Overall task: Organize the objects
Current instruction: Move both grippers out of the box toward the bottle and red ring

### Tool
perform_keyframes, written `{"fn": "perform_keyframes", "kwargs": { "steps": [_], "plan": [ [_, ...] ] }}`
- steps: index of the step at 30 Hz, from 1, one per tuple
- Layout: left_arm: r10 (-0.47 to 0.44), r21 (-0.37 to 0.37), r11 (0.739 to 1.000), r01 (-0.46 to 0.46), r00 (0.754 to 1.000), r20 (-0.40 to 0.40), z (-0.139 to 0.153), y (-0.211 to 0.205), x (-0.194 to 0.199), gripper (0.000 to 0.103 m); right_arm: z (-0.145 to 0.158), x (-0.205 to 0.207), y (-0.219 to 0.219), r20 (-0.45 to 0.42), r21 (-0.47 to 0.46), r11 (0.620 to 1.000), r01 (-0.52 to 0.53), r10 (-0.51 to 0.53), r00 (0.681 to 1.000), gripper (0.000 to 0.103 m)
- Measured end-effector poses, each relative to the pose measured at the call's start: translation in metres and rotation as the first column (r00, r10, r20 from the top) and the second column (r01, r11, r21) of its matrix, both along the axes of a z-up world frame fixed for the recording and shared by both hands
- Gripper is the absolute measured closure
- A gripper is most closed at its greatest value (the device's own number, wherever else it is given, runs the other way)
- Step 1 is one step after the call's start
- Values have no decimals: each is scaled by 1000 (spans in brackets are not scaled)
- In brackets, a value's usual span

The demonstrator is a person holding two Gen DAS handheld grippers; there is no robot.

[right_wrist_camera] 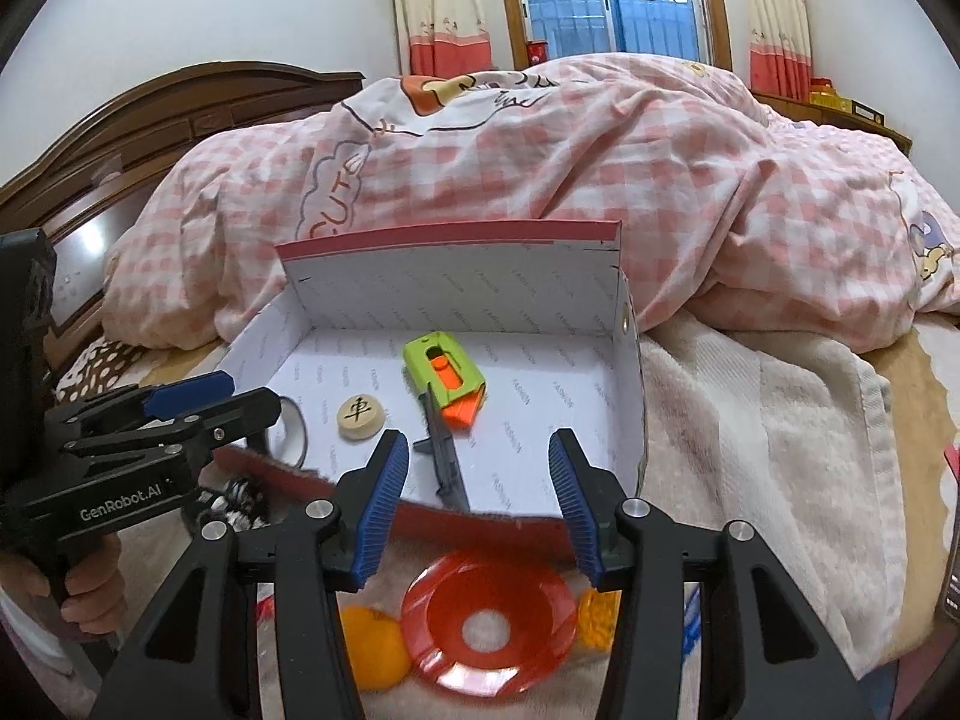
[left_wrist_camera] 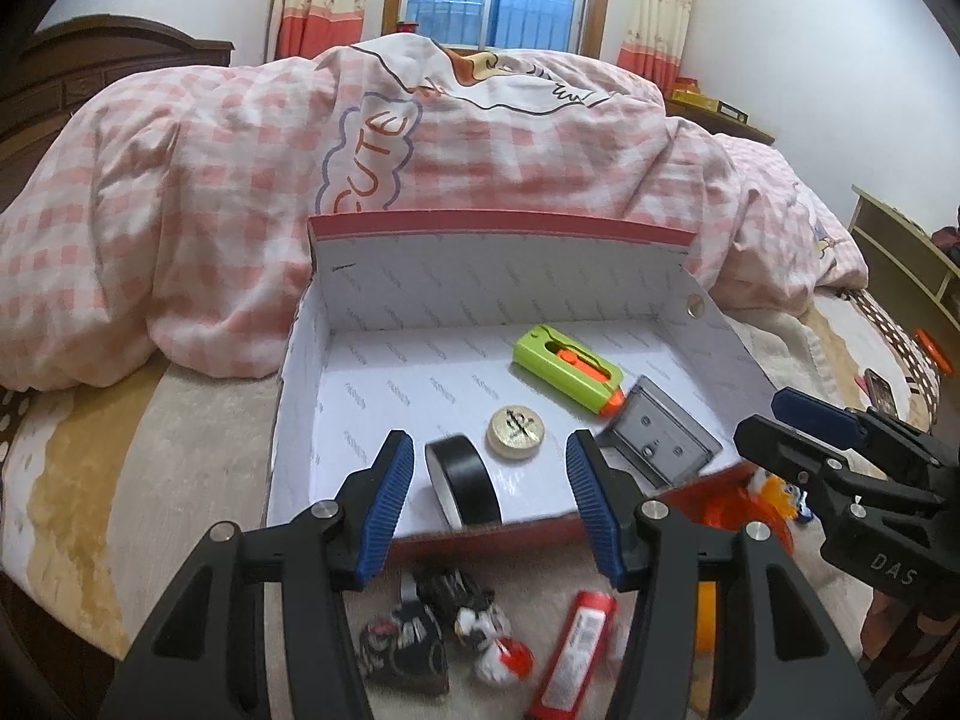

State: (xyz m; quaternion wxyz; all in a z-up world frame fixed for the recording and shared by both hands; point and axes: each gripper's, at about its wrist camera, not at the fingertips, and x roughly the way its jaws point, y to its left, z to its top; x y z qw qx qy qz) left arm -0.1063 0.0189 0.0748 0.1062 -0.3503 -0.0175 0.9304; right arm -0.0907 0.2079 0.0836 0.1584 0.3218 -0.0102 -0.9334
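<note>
Left hand-held gripper [left_wrist_camera: 489,498] view alone shows red tube [left_wrist_camera: 573,651].

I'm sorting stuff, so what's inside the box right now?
Inside the box: a black tape roll, a wooden chess piece, a green and orange toy and a grey case. The near wall hides the floor strip just behind it.

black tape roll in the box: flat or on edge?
On edge. The tape roll stands on its rim near the box front wall; its open side faces sideways.
</note>
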Motion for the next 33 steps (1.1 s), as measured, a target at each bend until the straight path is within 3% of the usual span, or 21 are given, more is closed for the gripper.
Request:
{"fn": "perform_keyframes", "kwargs": {
  "steps": [5, 11, 19, 28, 33],
  "plan": [
    [-5, 1, 1000, 5, 1000, 6, 0, 0, 17, 50, 0, 19, -1, 6, -2, 1000, -13, 13, 1000, 52],
    [-26, 10, 1000, 25, 999, 30, -10, 0, 42, 50, -16, 44, 0, 68, -91, 995, -42, 48, 997, 46],
    [-26, 3, 1000, 26, 998, 61, -23, -2, 61, 50, -29, 75, 3, 76, 15, 997, -76, 74, 994, 46],
    [-19, 3, 1000, 19, 997, 76, -28, -4, 68, 50, -31, 68, 36, 103, 9, 1000, -11, 10, 995, 46],
    [-18, -5, 1000, 18, 997, 76, -28, -3, 68, 50, -32, 59, 35, 132, -27, 998, -52, 55, 990, 45]
  ]
}}
